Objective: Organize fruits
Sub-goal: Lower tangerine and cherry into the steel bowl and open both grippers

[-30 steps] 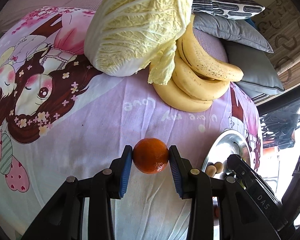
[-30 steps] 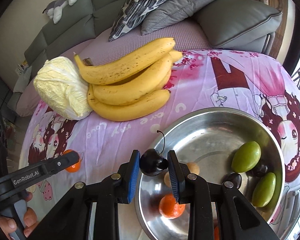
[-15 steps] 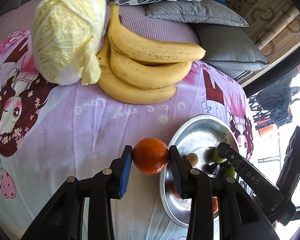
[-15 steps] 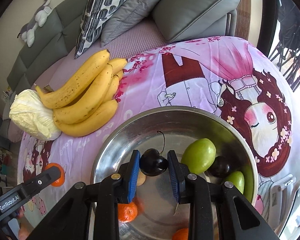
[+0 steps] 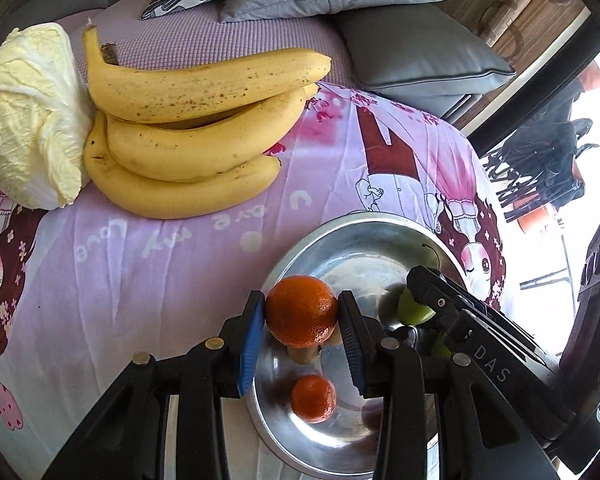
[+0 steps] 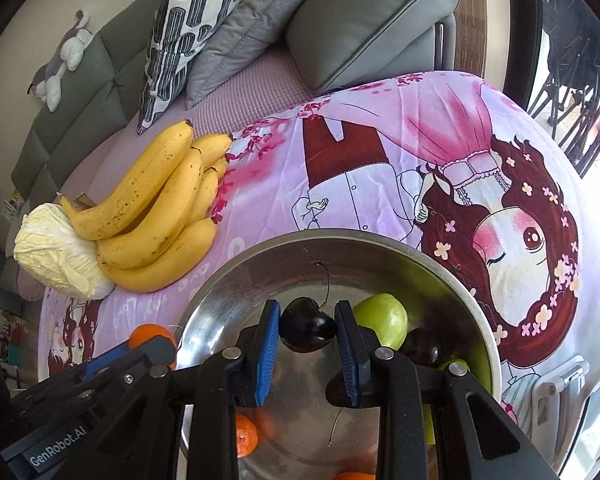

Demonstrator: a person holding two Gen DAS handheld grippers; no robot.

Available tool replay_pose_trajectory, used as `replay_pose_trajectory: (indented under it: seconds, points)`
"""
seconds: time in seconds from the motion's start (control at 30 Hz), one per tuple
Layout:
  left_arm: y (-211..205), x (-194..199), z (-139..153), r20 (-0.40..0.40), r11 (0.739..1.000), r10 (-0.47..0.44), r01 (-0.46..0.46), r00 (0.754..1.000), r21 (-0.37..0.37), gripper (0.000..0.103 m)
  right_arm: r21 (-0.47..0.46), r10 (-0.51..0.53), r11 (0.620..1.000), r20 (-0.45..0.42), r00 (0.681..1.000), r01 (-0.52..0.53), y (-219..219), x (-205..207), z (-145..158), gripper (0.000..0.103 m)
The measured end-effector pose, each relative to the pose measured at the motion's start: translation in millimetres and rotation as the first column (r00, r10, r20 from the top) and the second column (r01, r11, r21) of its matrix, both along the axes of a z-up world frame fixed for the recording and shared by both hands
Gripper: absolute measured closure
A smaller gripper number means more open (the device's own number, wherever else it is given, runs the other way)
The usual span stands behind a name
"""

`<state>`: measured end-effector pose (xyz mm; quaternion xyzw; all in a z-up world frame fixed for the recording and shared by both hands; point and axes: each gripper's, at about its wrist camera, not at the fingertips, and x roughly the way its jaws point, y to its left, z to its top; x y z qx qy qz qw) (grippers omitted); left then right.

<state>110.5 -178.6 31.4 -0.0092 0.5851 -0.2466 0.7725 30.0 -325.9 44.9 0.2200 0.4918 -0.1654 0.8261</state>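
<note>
Left gripper [image 5: 302, 322] clamped on an orange [image 5: 301, 311], poised over the near rim of the metal bowl [image 5: 364, 226]. Right gripper [image 6: 307, 330] pinching a dark cherry [image 6: 307, 330] above the bowl's middle. Risk: crowding together, knocking grippers, or dropping fruit onto the green fruit [image 6: 382, 320] and bouncing out. Farther off, bananas [image 5: 188, 136] and cabbage [image 5: 28, 116] waiting on the bedsheet [image 5: 140, 248].

The cloth [image 5: 188, 264] was lilac, printed with cartoon girls with dark red-brown hair and pink flowers; the bananas [image 5: 188, 128] were yellow with brown specks, the cabbage [image 5: 28, 120] pale yellow-white. The bowl [image 6: 236, 280] was shiny silver, holding green fruit [image 6: 384, 316] and small oranges [image 5: 313, 398], while one cushion [image 6: 180, 32] bore a black-and-white looped pattern
</note>
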Motion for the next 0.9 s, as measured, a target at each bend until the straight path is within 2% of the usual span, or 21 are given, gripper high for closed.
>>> replay_pose_trajectory:
  seconds: [0.47,0.9]
  points:
    - [-17,6,-19,-0.036,0.999,-0.016,0.017,0.999,0.028,0.064,0.012,-0.005,1.000,-0.009,1.000,0.006,-5,4,-10,0.073]
    - [-16,6,-22,-0.070,0.999,-0.017,0.019,0.997,0.027,0.064,0.003,0.000,1.000,-0.026,1.000,0.000,-1,6,-12,0.072]
